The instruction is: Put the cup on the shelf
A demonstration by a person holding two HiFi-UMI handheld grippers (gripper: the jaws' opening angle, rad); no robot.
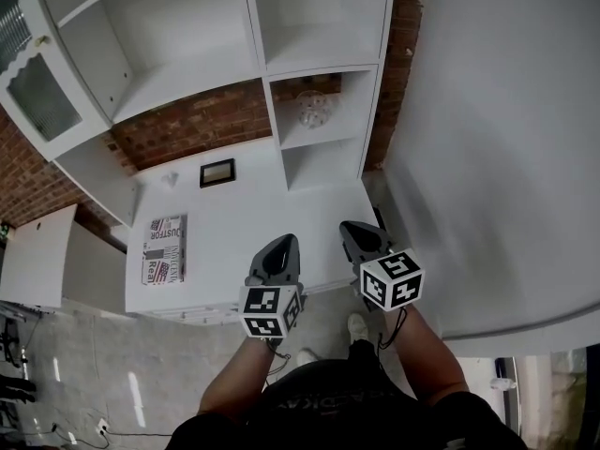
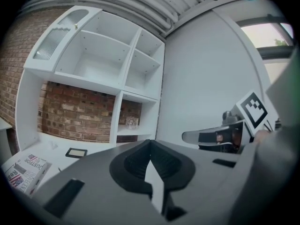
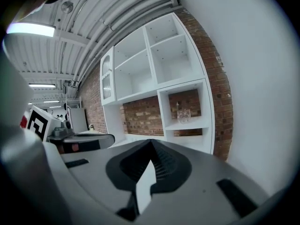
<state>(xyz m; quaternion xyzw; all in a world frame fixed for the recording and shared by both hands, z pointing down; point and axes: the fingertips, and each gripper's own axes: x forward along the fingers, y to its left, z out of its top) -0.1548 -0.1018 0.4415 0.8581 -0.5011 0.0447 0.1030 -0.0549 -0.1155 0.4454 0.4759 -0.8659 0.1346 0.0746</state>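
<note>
left gripper [image 1: 281, 244] and right gripper [image 1: 354, 231] are both closed, empty. cup [image 1: 314, 109] stands mid-shelf [image 1: 330, 137], off its edges; task looks done, so back away without bumping it.

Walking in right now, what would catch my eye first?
Two hand-held grippers, the left gripper and the right gripper, both shut and empty, point at a white shelf unit against a brick wall. A clear glass cup stands alone in a small compartment at its right; a magazine lies at the left of the counter.
</note>
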